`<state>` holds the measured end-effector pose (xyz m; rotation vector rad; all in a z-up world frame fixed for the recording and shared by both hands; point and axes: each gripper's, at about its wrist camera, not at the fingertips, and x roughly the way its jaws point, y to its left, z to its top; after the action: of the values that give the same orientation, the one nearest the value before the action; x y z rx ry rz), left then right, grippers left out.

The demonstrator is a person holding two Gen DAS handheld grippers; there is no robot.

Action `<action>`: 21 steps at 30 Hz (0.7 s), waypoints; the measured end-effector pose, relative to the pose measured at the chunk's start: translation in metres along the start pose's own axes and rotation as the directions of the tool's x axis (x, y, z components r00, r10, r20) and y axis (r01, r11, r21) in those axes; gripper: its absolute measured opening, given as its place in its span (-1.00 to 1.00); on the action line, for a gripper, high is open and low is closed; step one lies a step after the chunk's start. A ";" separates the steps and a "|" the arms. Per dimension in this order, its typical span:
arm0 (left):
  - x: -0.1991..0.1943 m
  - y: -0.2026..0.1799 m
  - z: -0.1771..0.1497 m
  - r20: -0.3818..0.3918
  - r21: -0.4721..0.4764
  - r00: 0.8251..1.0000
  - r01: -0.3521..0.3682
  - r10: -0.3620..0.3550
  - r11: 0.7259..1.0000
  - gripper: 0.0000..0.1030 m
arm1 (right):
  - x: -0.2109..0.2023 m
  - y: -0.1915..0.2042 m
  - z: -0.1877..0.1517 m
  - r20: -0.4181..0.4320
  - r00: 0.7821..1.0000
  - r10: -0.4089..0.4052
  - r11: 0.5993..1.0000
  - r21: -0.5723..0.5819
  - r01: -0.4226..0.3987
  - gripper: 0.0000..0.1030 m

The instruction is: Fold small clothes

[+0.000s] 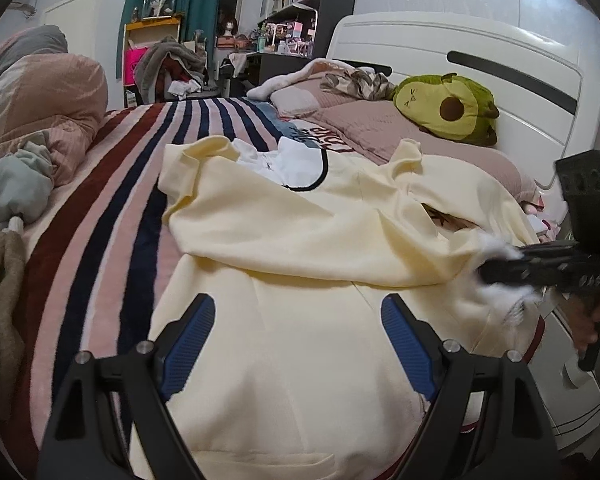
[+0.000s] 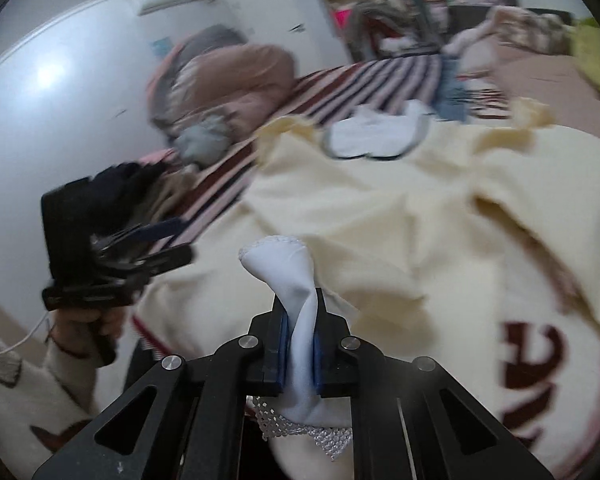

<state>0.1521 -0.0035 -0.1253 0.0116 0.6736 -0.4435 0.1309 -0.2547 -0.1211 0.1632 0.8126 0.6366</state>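
Right claw (image 2: 300, 334) clenched on white cloth (image 2: 278, 268); left claw (image 1: 296, 340) released over cream garment (image 1: 284, 224), striped bedspread (image 1: 112, 184)

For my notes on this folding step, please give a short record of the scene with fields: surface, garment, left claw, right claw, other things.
surface: bed with striped blanket
garment: cream shirt, spread out and rumpled
left claw: open, over the shirt's lower part, holding nothing
right claw: shut on white cloth with a lace edge
other things: avocado plush by the headboard; pink duvet at the left
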 end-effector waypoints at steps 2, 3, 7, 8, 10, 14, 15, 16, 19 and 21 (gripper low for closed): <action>-0.003 0.005 -0.002 0.004 -0.006 1.000 -0.007 0.007 1.000 0.60 | 0.026 0.012 0.004 -0.042 0.999 -0.015 0.999 -0.035 0.014 -0.90; -0.005 0.008 -0.003 0.005 -0.009 1.000 -0.013 0.013 1.000 0.60 | 0.037 0.013 0.006 -0.060 0.998 -0.025 0.999 -0.046 0.023 -0.86; -0.010 0.021 -0.008 -0.004 -0.025 1.000 -0.028 0.027 0.999 0.60 | 0.077 0.019 0.003 -0.165 0.986 0.022 0.998 -0.053 -0.031 -0.40; -0.010 0.024 -0.009 -0.010 -0.028 1.000 -0.029 0.029 0.999 0.60 | 0.081 0.021 0.002 -0.180 0.983 0.045 0.997 -0.049 -0.055 -0.21; -0.008 0.026 -0.011 -0.018 -0.030 0.999 -0.030 0.029 0.999 0.61 | 0.082 0.025 -0.001 -0.190 0.975 0.112 0.992 -0.029 -0.120 -0.15; -0.003 0.020 -0.014 -0.040 -0.039 0.999 0.027 -0.029 0.999 0.61 | 0.063 0.025 0.002 -0.150 0.977 0.152 0.988 -0.011 -0.155 -0.05; -0.002 0.018 -0.016 -0.046 -0.039 0.998 0.041 -0.043 0.998 0.61 | 0.058 0.026 0.003 -0.137 0.983 0.124 0.991 -0.030 -0.129 -0.05; 0.000 0.014 -0.018 -0.055 -0.036 0.997 0.055 -0.057 0.998 0.61 | 0.051 0.026 0.005 -0.119 0.990 0.078 0.995 -0.059 -0.085 -0.05; 0.010 0.001 -0.025 -0.109 -0.043 0.987 0.112 -0.116 0.993 0.60 | 0.035 0.017 0.007 -0.078 0.996 -0.040 0.994 -0.103 0.032 -0.05; 0.019 -0.009 -0.031 -0.148 -0.065 0.971 0.179 -0.187 0.982 0.52 | 0.034 0.009 0.006 -0.072 0.992 -0.102 0.990 -0.103 0.094 -0.05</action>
<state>0.1432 -0.0148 -0.1602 -0.0658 0.8413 -0.6073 0.1484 -0.2271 -0.1352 0.0074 0.8562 0.5922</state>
